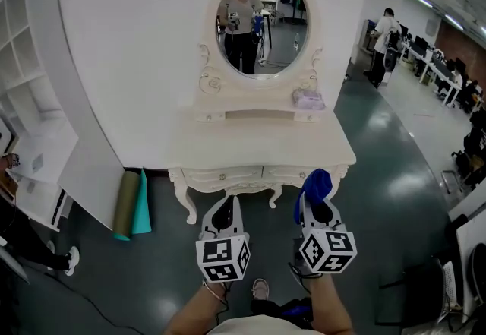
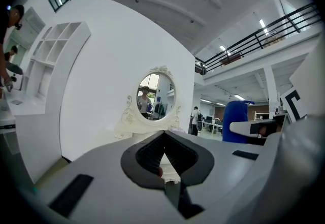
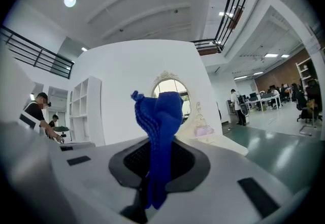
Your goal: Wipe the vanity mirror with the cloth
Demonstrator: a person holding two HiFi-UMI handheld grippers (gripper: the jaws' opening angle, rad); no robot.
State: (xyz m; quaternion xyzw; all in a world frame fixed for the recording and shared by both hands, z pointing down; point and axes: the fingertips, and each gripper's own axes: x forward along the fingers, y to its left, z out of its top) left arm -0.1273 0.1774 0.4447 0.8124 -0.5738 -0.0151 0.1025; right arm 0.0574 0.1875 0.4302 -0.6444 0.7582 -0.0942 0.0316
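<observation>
The white vanity table (image 1: 258,151) stands against a white wall, its oval mirror (image 1: 262,26) upright above it and showing a person's reflection. Both grippers hang in front of the table's front edge, well short of the mirror. My right gripper (image 1: 315,200) is shut on a blue cloth (image 1: 314,187), which stands up out of the jaws in a bunch (image 3: 160,116) and partly covers the mirror (image 3: 170,87) in the right gripper view. My left gripper (image 1: 221,213) is shut with nothing in it, jaw tips meeting (image 2: 165,132) below the mirror (image 2: 156,97).
A lilac tissue box (image 1: 308,100) sits on the vanity's small shelf. A white shelving unit (image 1: 38,98) stands at the left, with rolled green and teal mats (image 1: 133,204) leaning by the wall. People and desks (image 1: 425,60) are far right.
</observation>
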